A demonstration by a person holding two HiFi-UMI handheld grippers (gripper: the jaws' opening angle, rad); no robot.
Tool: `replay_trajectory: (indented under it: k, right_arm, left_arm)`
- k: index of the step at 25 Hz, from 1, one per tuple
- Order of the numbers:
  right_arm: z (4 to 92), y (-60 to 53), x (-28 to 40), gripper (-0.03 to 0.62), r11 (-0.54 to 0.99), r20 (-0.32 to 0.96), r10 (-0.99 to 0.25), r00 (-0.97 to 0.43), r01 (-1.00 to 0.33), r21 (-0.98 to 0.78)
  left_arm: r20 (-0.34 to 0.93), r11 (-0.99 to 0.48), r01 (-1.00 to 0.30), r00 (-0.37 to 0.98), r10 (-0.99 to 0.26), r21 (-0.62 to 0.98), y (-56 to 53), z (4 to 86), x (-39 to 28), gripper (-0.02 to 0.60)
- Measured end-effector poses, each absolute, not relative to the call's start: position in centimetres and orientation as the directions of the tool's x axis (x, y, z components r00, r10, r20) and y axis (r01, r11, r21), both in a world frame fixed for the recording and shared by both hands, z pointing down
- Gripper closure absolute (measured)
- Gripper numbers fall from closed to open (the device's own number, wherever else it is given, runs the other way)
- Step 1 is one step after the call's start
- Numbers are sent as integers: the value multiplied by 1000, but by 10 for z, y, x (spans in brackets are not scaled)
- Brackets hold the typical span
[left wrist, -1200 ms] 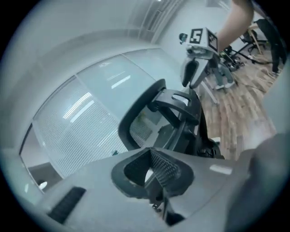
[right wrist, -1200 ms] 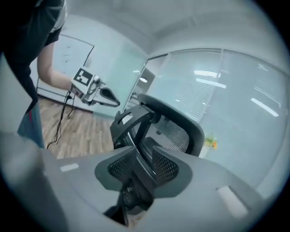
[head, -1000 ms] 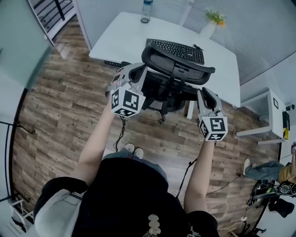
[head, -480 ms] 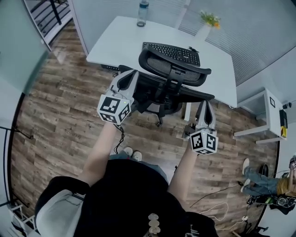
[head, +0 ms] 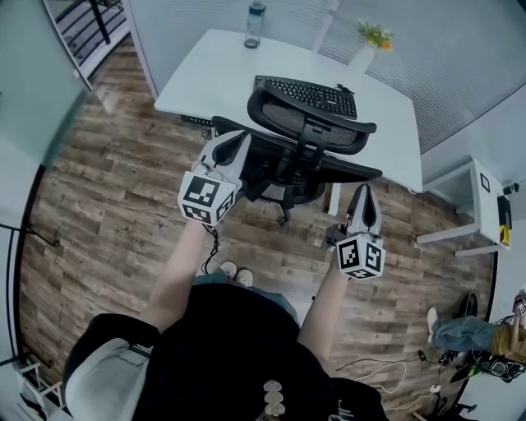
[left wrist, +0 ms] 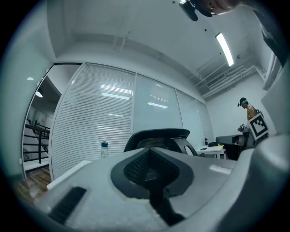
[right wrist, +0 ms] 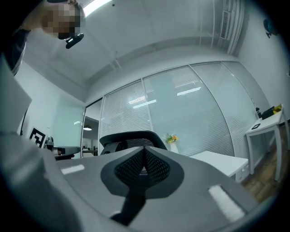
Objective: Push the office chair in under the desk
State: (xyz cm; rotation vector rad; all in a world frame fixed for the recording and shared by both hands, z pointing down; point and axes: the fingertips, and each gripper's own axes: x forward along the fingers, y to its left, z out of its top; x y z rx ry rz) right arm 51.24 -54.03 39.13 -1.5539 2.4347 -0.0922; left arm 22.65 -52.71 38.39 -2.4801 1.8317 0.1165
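Office chair against the desk, both grippers behind it.
The left gripper and right gripper each have their jaws pressed together, holding nothing. The chair's backrest stands just ahead of both tips, with the keyboard beyond it.

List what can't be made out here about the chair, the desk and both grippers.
- Head view: whether the left gripper or right gripper touches the chair; their own bodies cover the contact.
- Head view: space under the desk; the desktop hides it.
- Head view: bottle label; too small.
- Both gripper views: chair below its top; the fingers block it.
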Motion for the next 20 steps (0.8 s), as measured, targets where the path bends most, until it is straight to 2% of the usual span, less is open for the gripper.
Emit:
replay_trajectory:
  k: [20]
  right_arm:
    - [391,-544,502,588,461,-165,-885,-435,-868,-184]
  left_arm:
    - [-38,-327,-941,331,-943,-87,-535,391,242,574]
